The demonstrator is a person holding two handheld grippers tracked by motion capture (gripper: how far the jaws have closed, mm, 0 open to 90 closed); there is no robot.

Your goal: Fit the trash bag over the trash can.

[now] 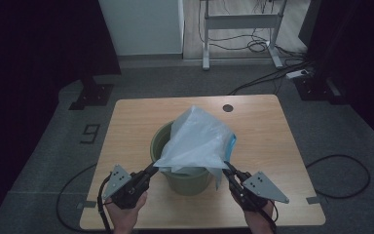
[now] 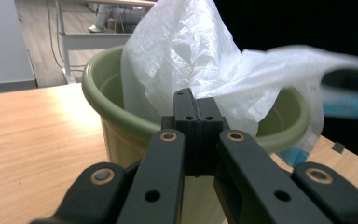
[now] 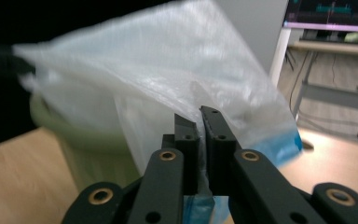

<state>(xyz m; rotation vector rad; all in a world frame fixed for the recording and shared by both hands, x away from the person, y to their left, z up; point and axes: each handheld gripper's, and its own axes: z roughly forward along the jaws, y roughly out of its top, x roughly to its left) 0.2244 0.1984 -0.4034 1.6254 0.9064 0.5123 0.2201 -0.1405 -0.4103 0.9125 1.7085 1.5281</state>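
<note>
Wooden table: both tongs clamped on bag edges over bucket.

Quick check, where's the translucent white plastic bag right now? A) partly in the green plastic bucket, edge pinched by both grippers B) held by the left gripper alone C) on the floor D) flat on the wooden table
A: the translucent white plastic bag rises out of the green plastic bucket, with the left gripper and right gripper each shut on its near edge.
</note>
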